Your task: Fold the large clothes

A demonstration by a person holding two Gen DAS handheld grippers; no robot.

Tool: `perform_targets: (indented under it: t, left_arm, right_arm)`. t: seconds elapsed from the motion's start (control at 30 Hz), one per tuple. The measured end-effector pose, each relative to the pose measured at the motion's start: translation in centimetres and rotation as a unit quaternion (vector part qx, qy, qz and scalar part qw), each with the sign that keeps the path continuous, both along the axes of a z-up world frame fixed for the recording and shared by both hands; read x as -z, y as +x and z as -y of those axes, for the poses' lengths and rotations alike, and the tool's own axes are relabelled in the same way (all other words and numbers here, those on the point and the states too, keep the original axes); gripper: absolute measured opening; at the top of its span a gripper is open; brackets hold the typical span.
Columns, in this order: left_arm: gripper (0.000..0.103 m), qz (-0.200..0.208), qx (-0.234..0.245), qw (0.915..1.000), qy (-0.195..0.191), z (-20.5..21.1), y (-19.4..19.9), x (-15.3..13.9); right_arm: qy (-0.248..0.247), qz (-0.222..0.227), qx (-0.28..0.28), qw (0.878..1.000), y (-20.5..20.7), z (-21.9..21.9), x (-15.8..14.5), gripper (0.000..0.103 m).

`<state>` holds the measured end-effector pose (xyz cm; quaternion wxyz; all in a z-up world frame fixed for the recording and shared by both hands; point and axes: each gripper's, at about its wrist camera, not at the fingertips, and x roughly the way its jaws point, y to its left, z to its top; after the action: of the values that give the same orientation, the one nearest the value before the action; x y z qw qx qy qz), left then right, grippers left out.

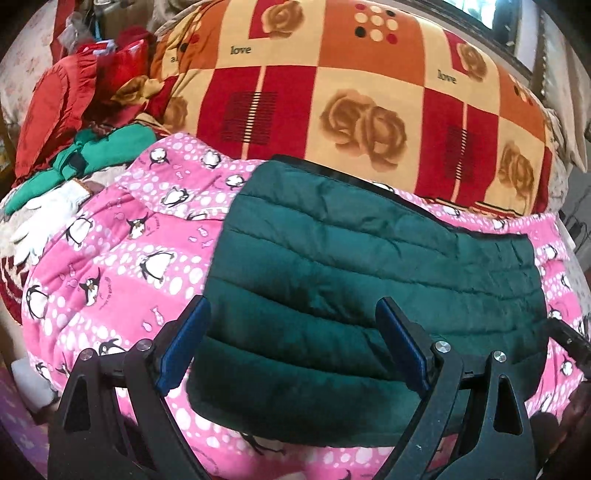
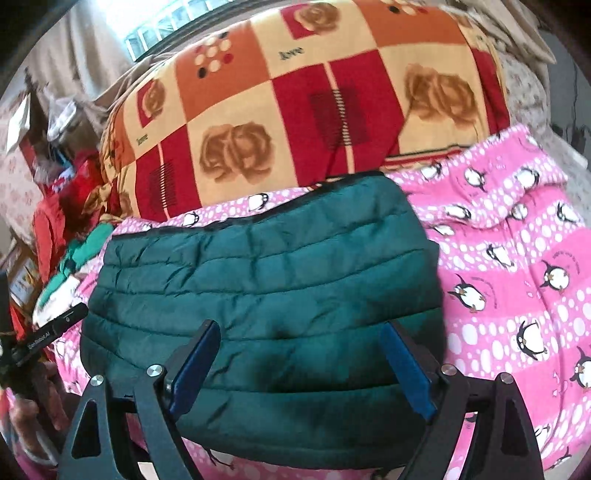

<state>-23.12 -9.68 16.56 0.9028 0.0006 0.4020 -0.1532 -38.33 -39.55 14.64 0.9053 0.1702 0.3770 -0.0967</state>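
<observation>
A dark green quilted puffer garment (image 1: 369, 266) lies folded into a compact rectangle on a pink penguin-print blanket (image 1: 110, 258). It also shows in the right wrist view (image 2: 266, 280), on the same blanket (image 2: 517, 277). My left gripper (image 1: 295, 332) is open and empty, hovering over the garment's near left part. My right gripper (image 2: 299, 350) is open and empty over the garment's near edge. The other gripper's body (image 2: 55, 325) shows at the left edge of the right wrist view.
A folded checked quilt with roses (image 1: 351, 103) lies behind the garment and also shows in the right wrist view (image 2: 295, 110). A heap of red and green clothes (image 1: 85, 122) sits at the far left. A window (image 2: 159, 26) is behind.
</observation>
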Motion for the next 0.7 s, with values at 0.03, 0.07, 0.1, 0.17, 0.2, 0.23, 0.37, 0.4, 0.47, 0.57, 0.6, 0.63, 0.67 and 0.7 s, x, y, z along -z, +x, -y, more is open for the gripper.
perform_targets:
  t: [0.03,0.07,0.1,0.17,0.2,0.23,0.37,0.4,0.47,0.57,0.6,0.63,0.67,0.7]
  left_arm:
    - [0.091,0.003,0.001,1.0,0.002,0.2,-0.3,-0.1]
    - [0.091,0.008,0.001,1.0,0.005,0.4,-0.6,-0.2]
    - [0.091,0.013,0.001,0.9999,0.007,0.7,-0.9,-0.3]
    - [0.091,0.022,0.0,0.9997,0.011,0.9,-1.4,-0.5]
    - [0.091,0.025,0.0,0.9996,0.012,1.0,-1.6,-0.5]
    - [0.091,0.028,-0.001,0.9995,0.014,1.0,-1.7,-0.5]
    - [0.091,0.034,0.001,0.9991,0.026,1.6,-2.3,-0.3]
    - [0.091,0.034,0.002,0.999,0.028,1.7,-2.4,-0.3]
    - [0.091,0.037,0.003,0.9988,0.031,2.0,-2.6,-0.2]
    - [0.091,0.044,0.001,0.9984,0.036,2.1,-2.8,-0.2]
    - [0.091,0.045,0.001,0.9983,0.036,2.2,-2.8,-0.2]
    - [0.091,0.046,0.001,0.9983,0.036,2.2,-2.9,-0.2]
    - [0.091,0.047,0.0,0.9982,0.037,2.2,-2.9,-0.2]
    - [0.091,0.047,0.0,0.9982,0.037,2.3,-2.9,-0.2]
  right_arm:
    - [-0.002,0.002,-0.002,1.0,0.1,-0.7,0.0,0.089]
    - [-0.002,0.002,-0.004,1.0,0.1,-1.1,0.1,0.091]
    - [-0.003,0.002,-0.007,1.0,0.3,-1.8,0.2,0.092]
    - [-0.009,0.001,-0.013,1.0,0.5,-2.7,0.3,0.092]
    - [-0.012,0.002,-0.016,1.0,0.6,-3.2,0.4,0.092]
    - [-0.014,0.002,-0.015,1.0,0.6,-3.6,0.4,0.092]
    - [-0.019,-0.001,-0.016,1.0,0.8,-4.5,0.8,0.093]
    - [-0.021,-0.002,-0.016,1.0,0.8,-4.7,0.9,0.094]
    - [-0.027,-0.003,-0.015,1.0,0.8,-5.1,1.0,0.094]
    - [-0.032,-0.004,-0.019,0.999,0.9,-5.6,1.1,0.094]
    - [-0.034,-0.005,-0.021,0.999,1.0,-5.7,1.2,0.094]
    - [-0.037,-0.005,-0.022,0.999,1.0,-5.9,1.2,0.094]
    - [-0.04,-0.005,-0.022,0.999,1.0,-6.0,1.1,0.094]
    - [-0.042,-0.004,-0.023,0.999,1.0,-6.1,1.2,0.094]
